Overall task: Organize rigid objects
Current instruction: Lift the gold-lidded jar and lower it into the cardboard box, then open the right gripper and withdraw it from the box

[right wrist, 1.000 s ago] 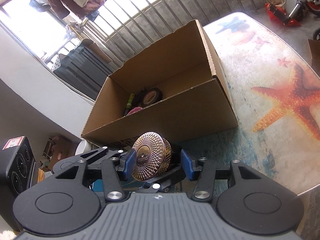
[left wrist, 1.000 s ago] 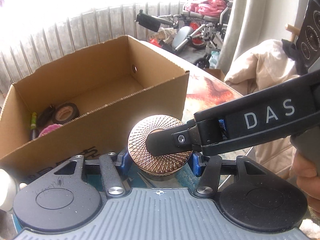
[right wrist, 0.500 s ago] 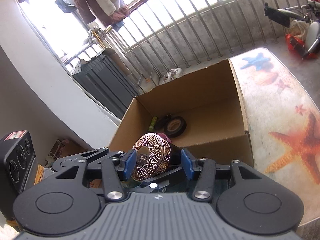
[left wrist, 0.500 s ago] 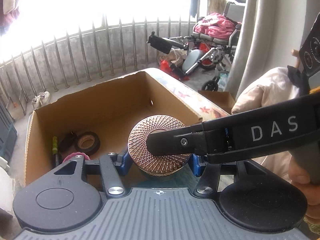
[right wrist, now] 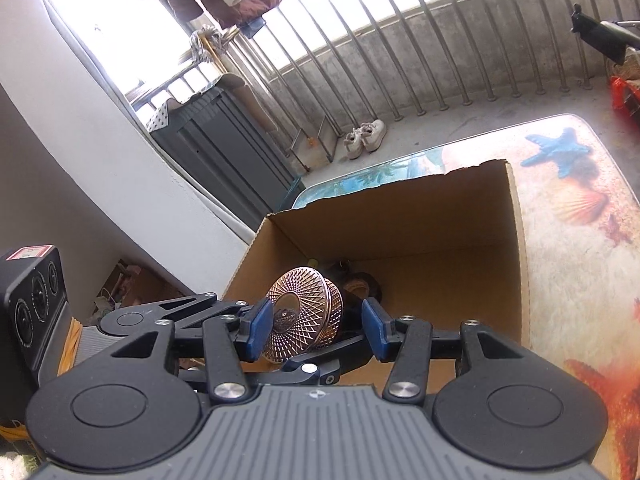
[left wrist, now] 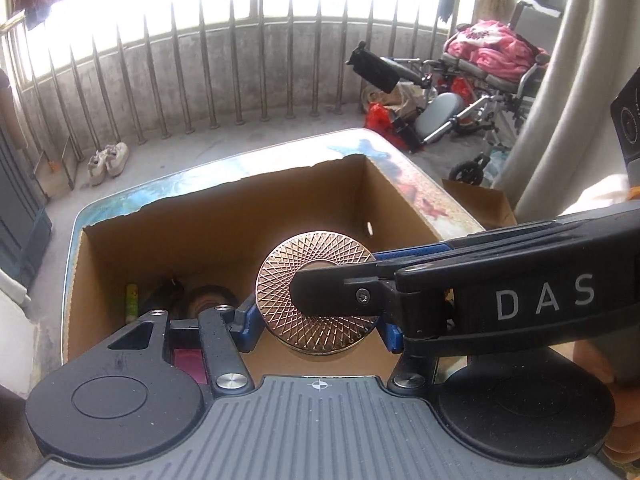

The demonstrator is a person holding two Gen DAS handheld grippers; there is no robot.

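A round copper tin (left wrist: 316,292) with a criss-cross lid is held over the open cardboard box (left wrist: 224,216). My left gripper (left wrist: 318,328) is shut on the tin's sides. My right gripper (right wrist: 314,326) reaches in from the right, one finger (left wrist: 332,294) lying across the lid. In the right wrist view the tin (right wrist: 306,312) stands on edge between the blue pads, touching the left pad; whether the right pad touches it cannot be told. The box (right wrist: 516,248) holds a tape roll (left wrist: 210,300) and a green marker (left wrist: 131,302) at its left end.
The box sits on a table with a sea-themed cloth (right wrist: 580,216). A wheelchair (left wrist: 472,92) with pink bedding stands beyond the table on the right. Balcony railing (left wrist: 240,64) and shoes (left wrist: 108,160) lie behind. A curtain (left wrist: 560,80) hangs at right.
Both grippers have risen and moved forward with the tin, from in front of the box's near wall to above its opening. The grip on the tin is unchanged.
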